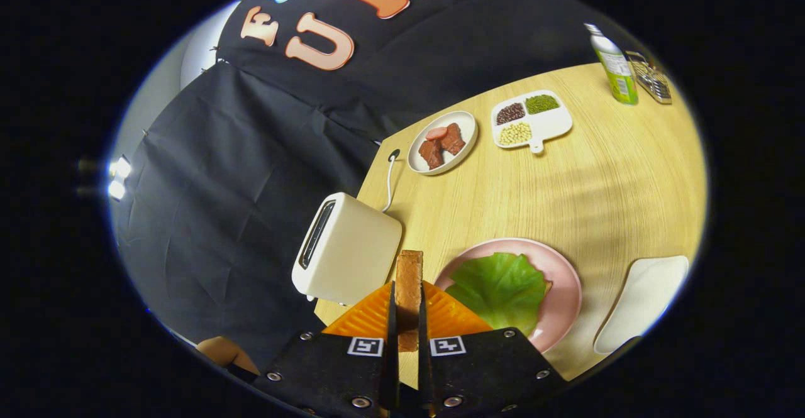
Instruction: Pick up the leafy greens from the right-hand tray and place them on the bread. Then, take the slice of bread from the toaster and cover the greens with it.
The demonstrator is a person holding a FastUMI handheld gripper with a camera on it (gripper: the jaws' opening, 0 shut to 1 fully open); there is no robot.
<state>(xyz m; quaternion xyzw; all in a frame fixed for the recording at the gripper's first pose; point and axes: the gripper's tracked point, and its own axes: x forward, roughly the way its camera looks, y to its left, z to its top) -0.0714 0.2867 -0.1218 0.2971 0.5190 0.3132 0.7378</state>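
Two fingers (409, 317) of gripper (407, 324) clamp bread slice (409, 280) upright, between toaster (349, 251) and pink plate (563, 280); leafy greens (500, 289) lie on plate.

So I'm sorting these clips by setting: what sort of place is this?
Probably a staged kitchen tabletop in a recording booth: a white toaster, a pink plate of green lettuce and a black cloth wall behind the light wooden table. The gripper is shut on a bread slice.

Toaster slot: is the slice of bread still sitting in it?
No: the white toaster has a dark bare slot, and the brown bread slice stands upright, clamped between the fingers of the claw beside it.
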